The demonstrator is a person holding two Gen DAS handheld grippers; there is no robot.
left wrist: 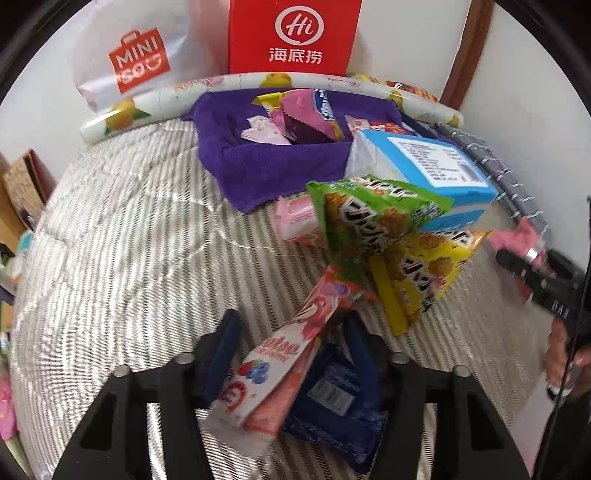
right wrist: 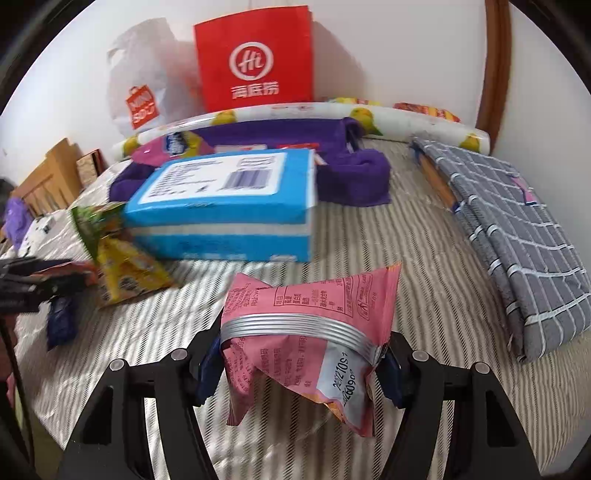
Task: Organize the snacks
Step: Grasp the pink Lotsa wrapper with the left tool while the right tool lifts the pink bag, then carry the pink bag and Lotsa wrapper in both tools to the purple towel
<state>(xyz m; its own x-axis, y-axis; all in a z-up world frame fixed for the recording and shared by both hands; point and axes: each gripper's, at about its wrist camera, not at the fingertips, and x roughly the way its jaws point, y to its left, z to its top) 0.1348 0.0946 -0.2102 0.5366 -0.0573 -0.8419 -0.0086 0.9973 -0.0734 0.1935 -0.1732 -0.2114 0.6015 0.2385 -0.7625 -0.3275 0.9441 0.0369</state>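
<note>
My left gripper (left wrist: 290, 332) is shut on a pink berry snack stick (left wrist: 280, 354), with a dark blue packet (left wrist: 332, 402) under it between the fingers. My right gripper (right wrist: 299, 354) is shut on a pink snack pouch (right wrist: 306, 332) above the striped bed; it also shows at the right edge of the left wrist view (left wrist: 524, 254). A purple cloth basket (left wrist: 273, 162) at the back holds several snacks. A blue box (left wrist: 424, 166), a green packet (left wrist: 369, 218) and a yellow packet (left wrist: 428, 277) lie in front of it.
A red paper bag (left wrist: 293, 35) and a white Miniso bag (left wrist: 136, 59) stand against the wall behind a fruit-print roll (left wrist: 155, 103). A grey checked cloth (right wrist: 517, 221) lies at the right. Wooden furniture (right wrist: 48, 173) stands at the left.
</note>
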